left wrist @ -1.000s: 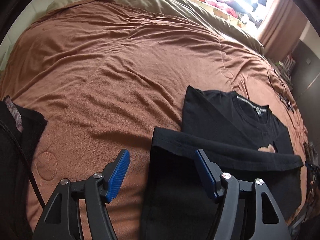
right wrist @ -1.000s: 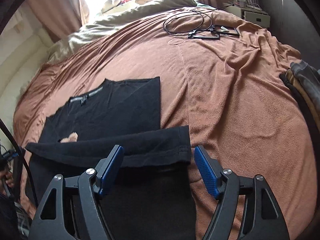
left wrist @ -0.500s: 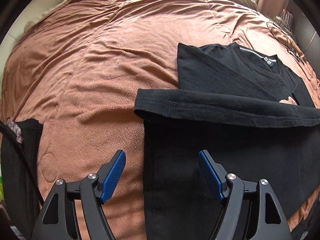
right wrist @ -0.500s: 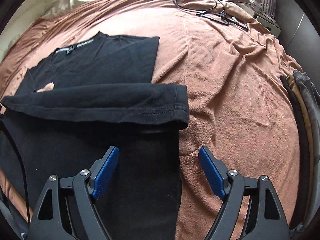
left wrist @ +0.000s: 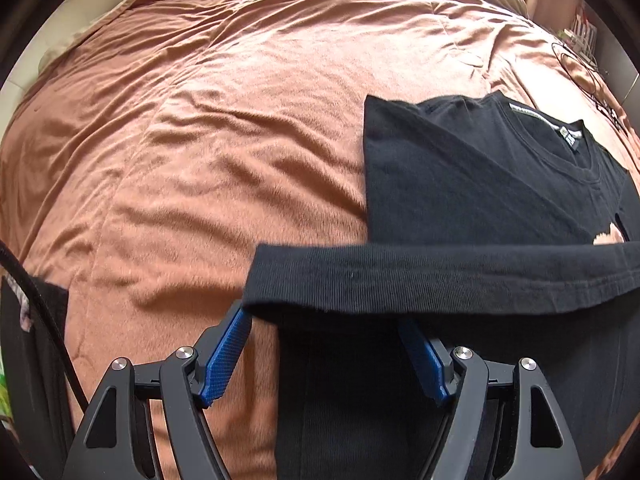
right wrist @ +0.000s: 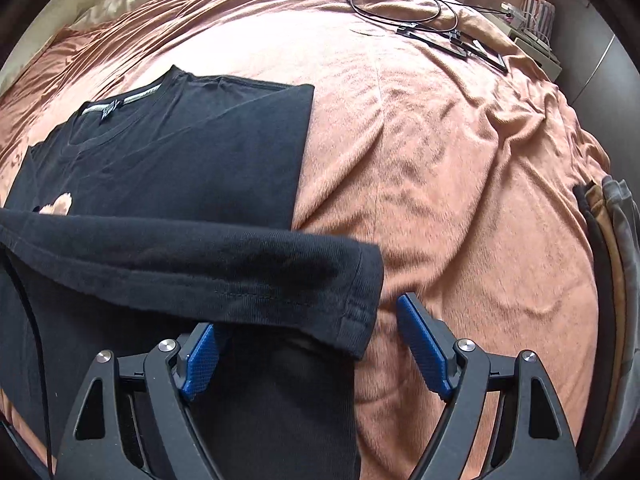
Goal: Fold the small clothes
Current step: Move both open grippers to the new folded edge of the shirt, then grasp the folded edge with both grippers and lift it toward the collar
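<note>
The left gripper (left wrist: pixel 324 354) stands wide apart and holds nothing; its pads straddle the near left edge of the black shirt (left wrist: pixel 460 184), with a folded band (left wrist: pixel 440 276) of the same shirt hanging just over the tips. The right gripper (right wrist: pixel 308 350) is likewise spread and empty, one pad under the band's hemmed end (right wrist: pixel 360 300), the other over bare blanket (right wrist: pixel 460 180).

The shirt lies on the bed, on the brown blanket (left wrist: pixel 200 140), collar (left wrist: pixel 552 128) away from the person, sides already turned in so the body is a narrow panel. The band crosses it from side to side.

Compared with a second ago, both grippers have come forward and lower. Then the shirt's near edge lay well ahead of the pads with blanket showing between them; half a second ago the band was still clear of the tips; now it overlaps them in both views. The jaws have not narrowed over that time.

I take this to mean the person is lining up on the two near corners for a lengthwise fold toward the collar. No cloth is pinched yet, so that fold has not begun. The band looks thick, so each pinch may need to take all its layers or it could slip.

A cable (right wrist: pixel 400 4) lies far off on the blanket, and stacked clothes (right wrist: pixel 608 248) sit at the right edge.
</note>
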